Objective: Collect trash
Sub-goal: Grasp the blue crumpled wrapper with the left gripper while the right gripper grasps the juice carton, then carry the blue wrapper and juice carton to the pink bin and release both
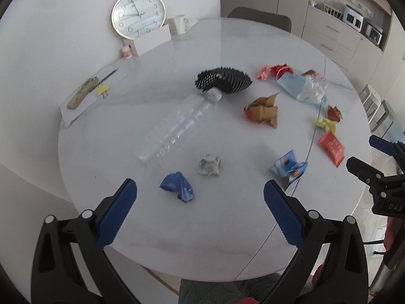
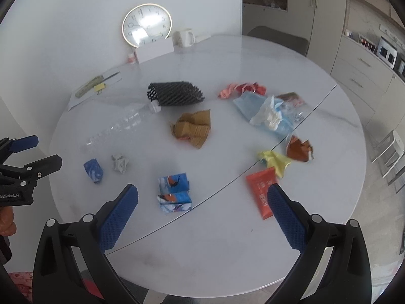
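with both our left gripper and right gripper spread wide and empty, we risk nudging the clear bottle into a roll while reaching for the blue wrapper

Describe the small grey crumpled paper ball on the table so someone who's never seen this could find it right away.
Start at the clear plastic bottle lying on the round white table. Just past the bottle's base, toward the near edge, sit two small wads side by side. The grey crumpled paper ball is the pale, colourless one; its neighbour, the blue wrapper, is bright blue and nearer the edge.
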Tool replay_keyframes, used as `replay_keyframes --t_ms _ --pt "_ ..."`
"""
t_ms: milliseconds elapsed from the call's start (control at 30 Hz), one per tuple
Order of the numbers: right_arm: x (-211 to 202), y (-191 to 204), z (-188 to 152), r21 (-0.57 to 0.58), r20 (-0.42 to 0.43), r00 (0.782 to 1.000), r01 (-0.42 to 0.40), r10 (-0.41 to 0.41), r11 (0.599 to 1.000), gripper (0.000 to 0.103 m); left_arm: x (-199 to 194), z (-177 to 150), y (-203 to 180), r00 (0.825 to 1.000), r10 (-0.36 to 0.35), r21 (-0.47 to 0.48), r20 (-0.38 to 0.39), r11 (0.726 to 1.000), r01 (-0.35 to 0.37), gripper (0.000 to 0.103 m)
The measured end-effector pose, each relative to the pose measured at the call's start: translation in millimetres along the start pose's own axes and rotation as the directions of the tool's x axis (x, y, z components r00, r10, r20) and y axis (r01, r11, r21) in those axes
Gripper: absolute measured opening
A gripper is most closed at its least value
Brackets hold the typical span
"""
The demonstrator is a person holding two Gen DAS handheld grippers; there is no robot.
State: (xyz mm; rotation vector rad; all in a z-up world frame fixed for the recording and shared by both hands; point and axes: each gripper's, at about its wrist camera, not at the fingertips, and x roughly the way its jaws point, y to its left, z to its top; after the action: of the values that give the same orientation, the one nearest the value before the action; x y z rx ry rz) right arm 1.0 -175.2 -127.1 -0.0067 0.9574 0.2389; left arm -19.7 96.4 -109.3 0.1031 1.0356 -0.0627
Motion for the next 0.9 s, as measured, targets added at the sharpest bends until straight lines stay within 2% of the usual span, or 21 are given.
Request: replay_keyframes --t_ms 133,200,367,467,600,700,767,900 --pt "21.7 7.0 -14.3 0.000 -0.055 0.998 -0.044 0.044 0.999 0.101 29.4 -17.2 23.7 0.995 -0.063 -0.052 -0.083 0.997 0.059 0.096" --pt "30.6 7.7 -18.4 0.015 -0.079 0.995 -0.052 0.053 0.999 0.101 49.3 -21.0 31.4 0.992 -0.044 -0.049 -0.122 0.998 0.038 0.096" --pt "45.8 7.4 -18.4 0.038 -0.118 0.993 -0.010 0.015 0.999 0.101 90.2 -16.6 42.2 0.979 -0.100 -0.092 -0.179 0.992 0.084 0.096" --pt "51.6 5.9 -15.2 0.064 -0.124 0.992 0.013 -0.006 0.998 0.101 113.9 -10.7 39.7 0.973 -0.120 -0.093 -0.199 0.990 0.103 0.090" --pt "63.2 9.6 -11.5 0.055 -0.147 0.988 0.063 -0.055 0.996 0.101 137.8 -7.4 37.8 0.966 -0.122 -0.093 -0.226 0.990 0.104 0.072" --pt "71.9 13.1 -9.7 0.049 -0.161 0.985 0.070 -0.062 0.996 0.101 149.0 -8.0 37.4 0.958 -0.124 -0.072 -0.259 0.991 0.109 0.048" --pt "79.4 17.2 -9.0 0.034 -0.172 0.983 0.071 -0.064 0.997 0.101 149.3 -7.5 35.3 0.965 -0.097 -0.038 -0.244 0.995 0.090 0.038" --pt "93.3 23.9 -6.9 0.014 -0.185 0.980 0.081 -0.077 0.997 0.101 147.8 -4.7 34.2 0.957 -0.156 -0.011 -0.246 0.987 0.158 0.032"
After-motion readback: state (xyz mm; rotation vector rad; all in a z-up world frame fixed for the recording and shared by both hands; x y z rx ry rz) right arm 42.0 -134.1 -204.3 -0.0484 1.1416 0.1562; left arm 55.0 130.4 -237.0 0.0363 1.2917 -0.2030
